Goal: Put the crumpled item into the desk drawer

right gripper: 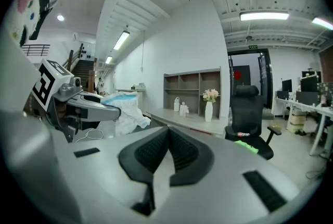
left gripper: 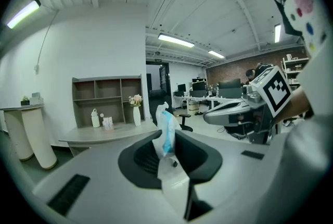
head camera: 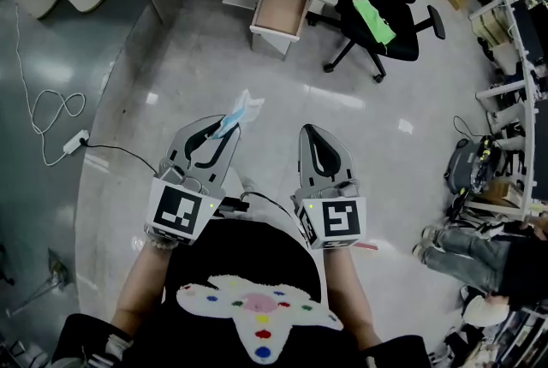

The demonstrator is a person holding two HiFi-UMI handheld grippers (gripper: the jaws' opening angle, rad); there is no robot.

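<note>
Risk: the crumpled item (head camera: 243, 108) was pinched by its lower end only, most of it flopping past the tips; I judged a jolt could shake it loose onto the floor. The desk drawer (head camera: 281, 8) stood open at upper centre of the head view, well apart. The office chair (head camera: 385, 7) to its right might crowd the approach. Left gripper (head camera: 224, 133): jaws narrowly apart, clamped on the item. Right gripper (head camera: 313, 133): jaws together, empty

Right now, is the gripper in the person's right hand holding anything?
No, the right gripper has its jaws closed together with nothing between them in the right gripper view.
</note>
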